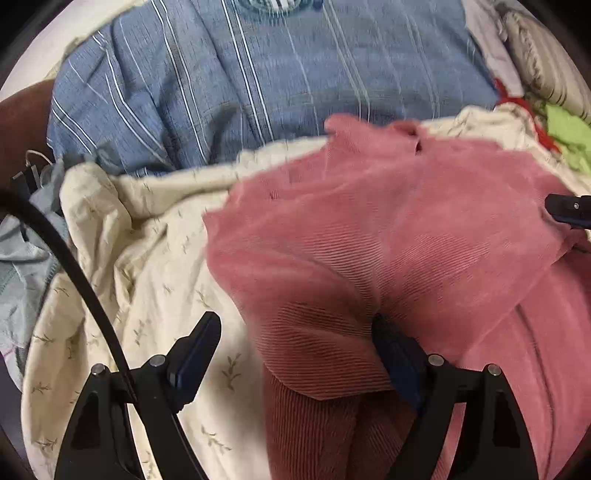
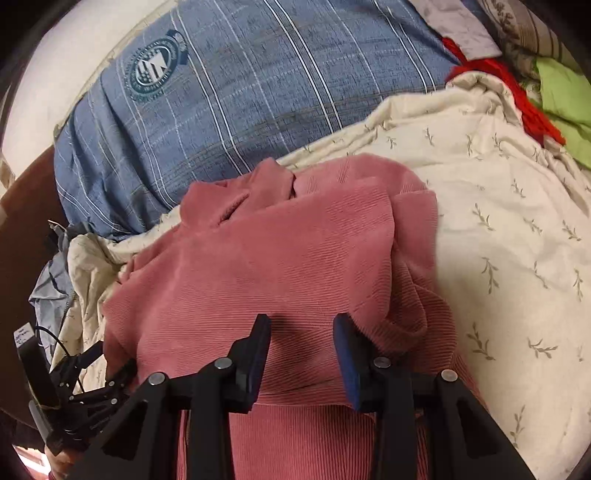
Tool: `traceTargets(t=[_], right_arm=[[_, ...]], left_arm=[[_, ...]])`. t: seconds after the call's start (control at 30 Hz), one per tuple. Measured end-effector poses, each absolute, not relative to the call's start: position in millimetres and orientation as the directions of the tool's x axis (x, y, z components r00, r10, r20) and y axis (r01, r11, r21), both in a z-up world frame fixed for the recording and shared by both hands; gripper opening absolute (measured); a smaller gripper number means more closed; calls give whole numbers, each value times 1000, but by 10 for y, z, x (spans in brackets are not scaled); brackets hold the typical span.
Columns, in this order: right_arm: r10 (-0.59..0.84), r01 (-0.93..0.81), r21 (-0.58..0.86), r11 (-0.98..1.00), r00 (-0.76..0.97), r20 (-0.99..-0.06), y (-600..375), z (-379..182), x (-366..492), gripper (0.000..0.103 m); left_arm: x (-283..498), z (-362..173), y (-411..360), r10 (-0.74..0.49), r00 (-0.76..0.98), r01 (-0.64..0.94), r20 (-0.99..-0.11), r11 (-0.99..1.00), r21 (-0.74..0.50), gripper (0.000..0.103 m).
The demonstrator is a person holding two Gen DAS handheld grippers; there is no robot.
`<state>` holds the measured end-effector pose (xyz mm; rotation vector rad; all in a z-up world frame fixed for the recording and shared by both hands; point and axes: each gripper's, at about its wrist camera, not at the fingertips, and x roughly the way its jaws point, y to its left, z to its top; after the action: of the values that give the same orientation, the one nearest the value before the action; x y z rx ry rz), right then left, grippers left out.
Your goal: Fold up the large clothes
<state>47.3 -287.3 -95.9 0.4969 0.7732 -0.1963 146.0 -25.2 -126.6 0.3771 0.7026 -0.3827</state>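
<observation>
You are working over a bed or similar soft surface heaped with fabric, and a cream sheet (image 2: pixel 498 229) printed with small leaf sprigs covers most of it. Take that sheet as your reference. The pink ribbed garment (image 2: pixel 280 258), the piece you are folding, lies bunched on top of it, with its ribbed layers doubled over one another.

Beyond the sheet's far edge sits a blue striped pillow (image 2: pixel 258 99) bearing a round crest; the garment's top fold reaches close to it. At the sheet's far right corner a strip of red cloth (image 2: pixel 517 107) and a lime green cloth (image 2: pixel 561 96) lie against it, with a striped grey-beige fabric (image 2: pixel 524 33) behind them. Off the sheet's left edge, crumpled grey-blue cloth (image 1: pixel 22 266) is piled, and a black cable (image 1: pixel 74 273) arcs across that side in your left wrist view.

Your left gripper (image 1: pixel 295 332) has its fingers spread wide: the left finger hangs over bare sheet, and the right finger is tucked under a raised pink fold, nothing pinched between them. Your right gripper (image 2: pixel 301 332) is parted too, both fingers over the garment's near layer, with pink fabric showing in the gap but not clamped.
</observation>
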Motion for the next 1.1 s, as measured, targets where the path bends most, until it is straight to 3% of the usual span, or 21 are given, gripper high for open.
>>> traceTargets(t=[0.17, 0.2, 0.23, 0.3, 0.63, 0.87, 1.0, 1.1], right_arm=[[-7, 298, 357, 885, 777, -630, -2817, -643, 310, 40], [-13, 291, 354, 889, 788, -616, -2803, -600, 283, 44], [-17, 290, 356, 888, 796, -605, -2785, -577, 262, 61], [-19, 293, 373, 880, 808, -589, -2783, -597, 242, 67], [-23, 346, 339, 875, 729, -684, -2838, -947, 481, 64], [-53, 299, 294, 908, 778, -626, -2679, -695, 296, 64], [-25, 329, 296, 897, 706, -708, -2742, -915, 449, 64], [-25, 320, 300, 899, 721, -693, -2727, -890, 407, 64]], left_arm=[[1206, -1054, -123, -259, 743, 470, -617, 858, 205, 84], [1180, -1037, -110, -265, 746, 473, -611, 856, 206, 84], [1141, -1018, -97, -271, 750, 477, -604, 854, 209, 84], [1059, -1010, -55, -274, 760, 474, -589, 854, 214, 84], [628, -1034, 229, -318, 757, 523, -570, 819, 238, 84], [419, -1037, 567, -325, 766, 516, -554, 825, 229, 84], [272, -1093, 727, -364, 744, 550, -561, 809, 205, 84], [167, -1173, 862, -376, 726, 568, -576, 801, 192, 84]])
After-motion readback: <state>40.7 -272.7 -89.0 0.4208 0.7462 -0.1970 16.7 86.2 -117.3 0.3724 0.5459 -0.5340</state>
